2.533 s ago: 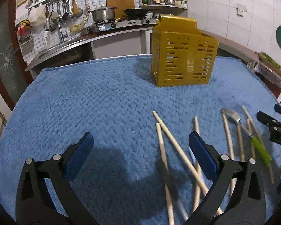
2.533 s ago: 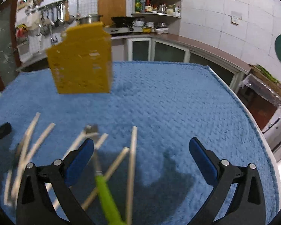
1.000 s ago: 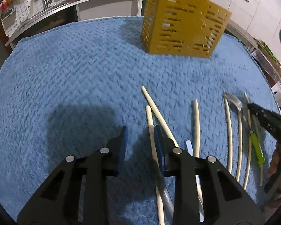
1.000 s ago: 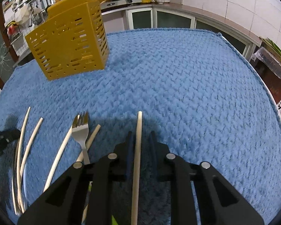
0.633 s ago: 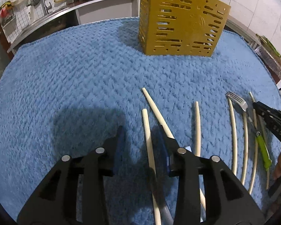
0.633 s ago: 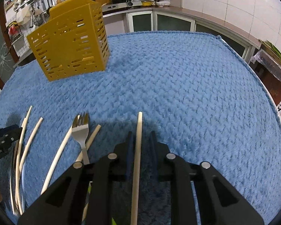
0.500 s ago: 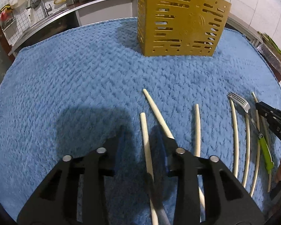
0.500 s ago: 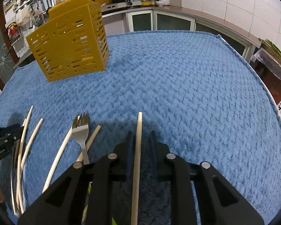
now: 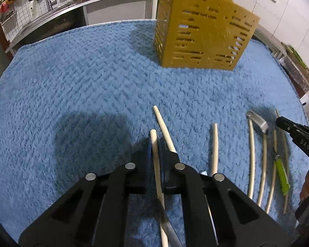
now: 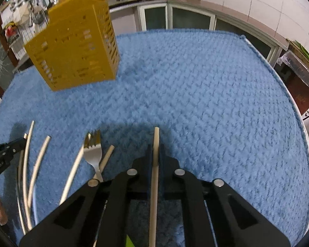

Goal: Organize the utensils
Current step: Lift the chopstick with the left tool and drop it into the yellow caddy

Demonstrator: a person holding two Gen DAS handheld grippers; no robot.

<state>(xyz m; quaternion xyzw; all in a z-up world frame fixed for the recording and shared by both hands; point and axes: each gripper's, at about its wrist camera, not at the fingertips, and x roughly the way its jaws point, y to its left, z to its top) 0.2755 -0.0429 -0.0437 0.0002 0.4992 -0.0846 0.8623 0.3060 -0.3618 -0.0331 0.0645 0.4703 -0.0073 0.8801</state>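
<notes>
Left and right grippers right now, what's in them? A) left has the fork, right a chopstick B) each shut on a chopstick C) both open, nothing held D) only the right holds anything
B: the left gripper is shut on a chopstick, and the right gripper is shut on another chopstick; the fork lies on the blue cloth.

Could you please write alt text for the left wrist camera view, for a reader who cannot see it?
The left gripper is shut on a wooden chopstick above a blue towel. More chopsticks and a green-handled fork lie to the right, and a yellow slotted utensil holder stands beyond.
</notes>
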